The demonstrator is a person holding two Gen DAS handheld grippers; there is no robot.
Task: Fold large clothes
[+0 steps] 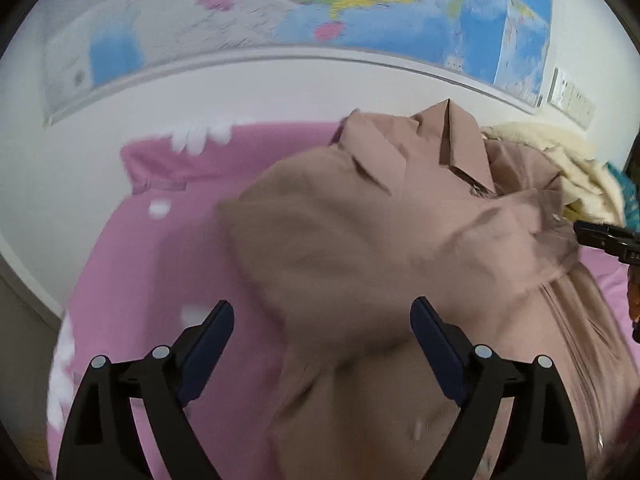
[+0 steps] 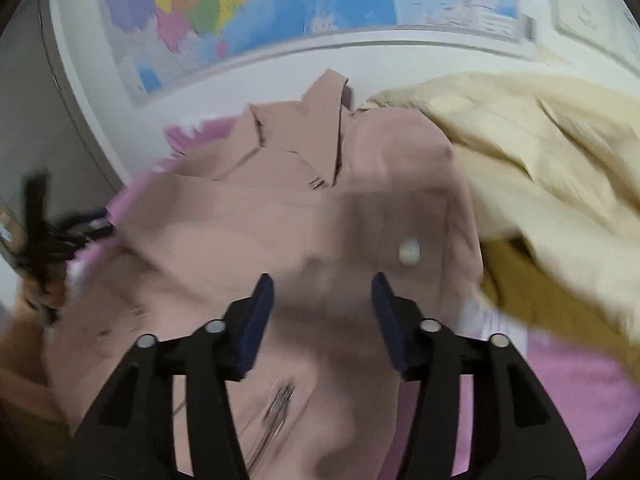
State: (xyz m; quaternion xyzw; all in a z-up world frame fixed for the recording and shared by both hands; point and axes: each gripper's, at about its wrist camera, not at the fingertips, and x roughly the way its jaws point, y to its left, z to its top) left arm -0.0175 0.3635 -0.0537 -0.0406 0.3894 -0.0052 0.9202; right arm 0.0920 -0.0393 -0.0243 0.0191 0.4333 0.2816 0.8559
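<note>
On pink bed [image 1: 168, 240], below wall map [image 1: 360, 4]: tan collared shirt [image 1: 360, 240] lay spread, collar toward wall, long axis running from collar back toward both grippers. Cream garment [image 2: 540, 152] heaped beside shirt's right. Left hand-held gripper [image 1: 322, 320] gaped wide, empty, over shirt's left edge. Right hand-held gripper [image 2: 322, 292] part-open, gripping nothing, directly over shirt body, judged nearer.
</note>
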